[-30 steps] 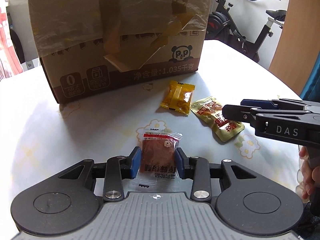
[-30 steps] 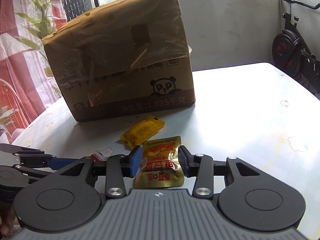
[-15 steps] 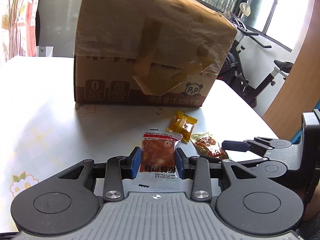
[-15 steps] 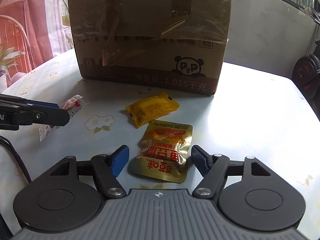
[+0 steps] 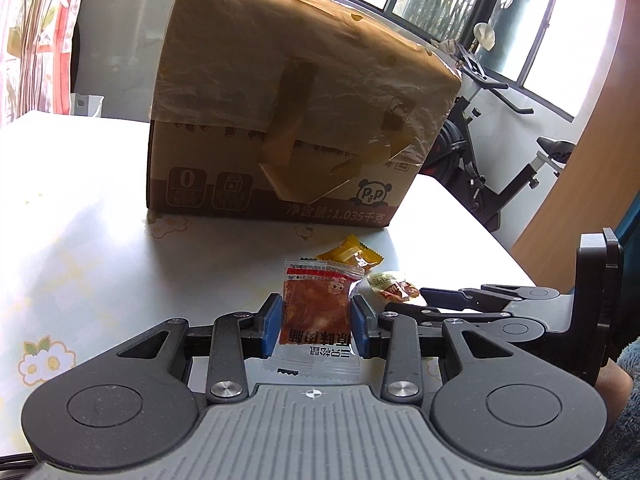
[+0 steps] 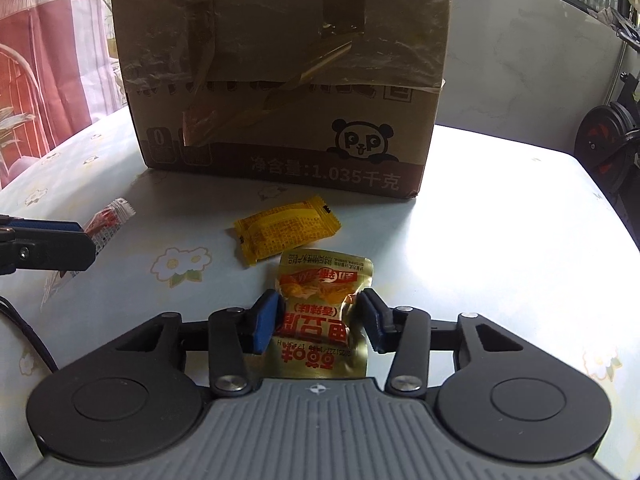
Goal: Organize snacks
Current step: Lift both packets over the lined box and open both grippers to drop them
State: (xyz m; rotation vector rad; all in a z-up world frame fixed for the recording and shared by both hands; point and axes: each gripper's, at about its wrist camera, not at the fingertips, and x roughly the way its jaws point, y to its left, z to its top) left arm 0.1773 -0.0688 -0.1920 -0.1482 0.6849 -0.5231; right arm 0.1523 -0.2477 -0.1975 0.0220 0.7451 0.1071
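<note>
Your taped cardboard box [image 6: 280,76] stands closed at the back of the bench [image 6: 500,240]. Your left hand-held gripper [image 5: 315,326] is clamped on the red jerky packet [image 5: 316,308], apparently lifted clear. Your right hand-held gripper [image 6: 318,322] straddles the gold snack pouch [image 6: 320,308] lying on the bench; whether its pads bear on the pouch, I cannot tell. The yellow packet [image 6: 286,234] lies loose just beyond. Judged step: collecting. Next, secure the pouch and settle where each packet goes, since no opening in the box shows.
</note>
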